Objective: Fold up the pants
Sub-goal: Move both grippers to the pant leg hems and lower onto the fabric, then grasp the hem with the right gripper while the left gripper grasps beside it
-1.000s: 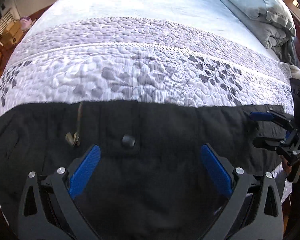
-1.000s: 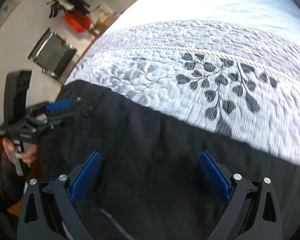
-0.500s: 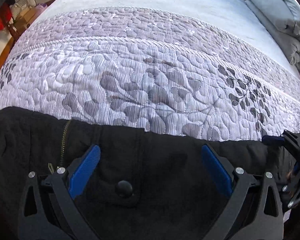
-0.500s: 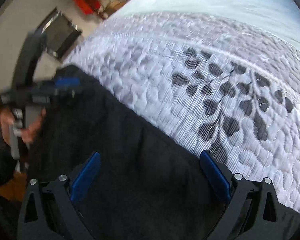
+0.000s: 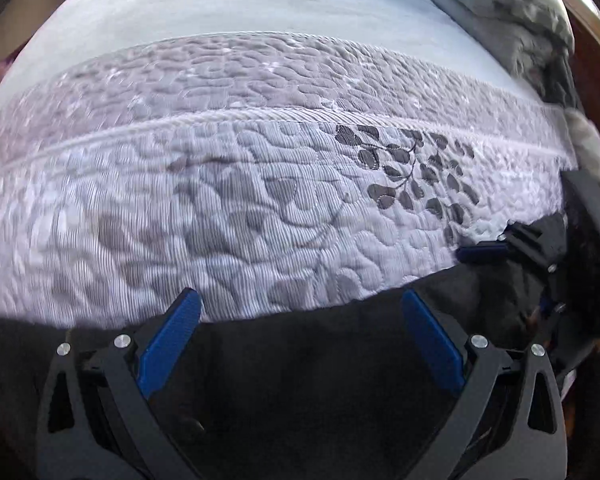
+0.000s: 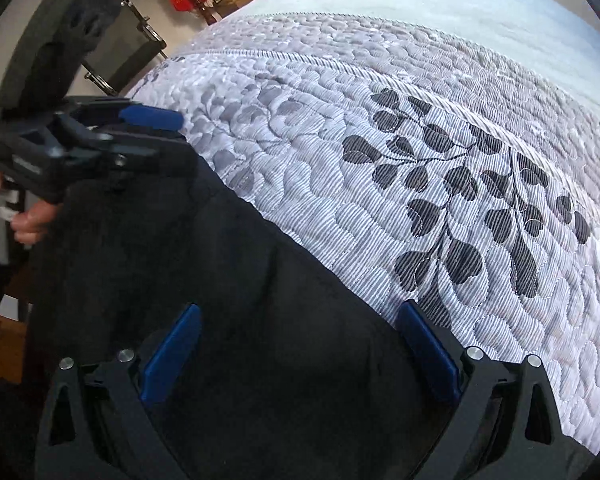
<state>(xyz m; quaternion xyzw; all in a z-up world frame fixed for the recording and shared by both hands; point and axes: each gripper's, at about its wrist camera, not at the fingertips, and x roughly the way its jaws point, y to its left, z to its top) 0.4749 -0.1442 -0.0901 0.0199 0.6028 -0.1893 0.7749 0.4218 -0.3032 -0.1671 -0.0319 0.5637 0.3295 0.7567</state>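
With both the left gripper (image 5: 300,320) and right gripper (image 6: 300,332) spread wide over the black pants (image 6: 228,288), each should pinch the far edge evenly so the fold lies flat on the quilt (image 6: 420,152).

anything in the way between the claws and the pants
Nothing visible. The black pants lie on the quilted bedspread, and both open claws, left claw and right claw, sit right over the dark fabric with nothing between.

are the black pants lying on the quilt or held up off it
Touching. The right wrist view shows the pants lying flat on the quilt, their edge meeting it with no gap.
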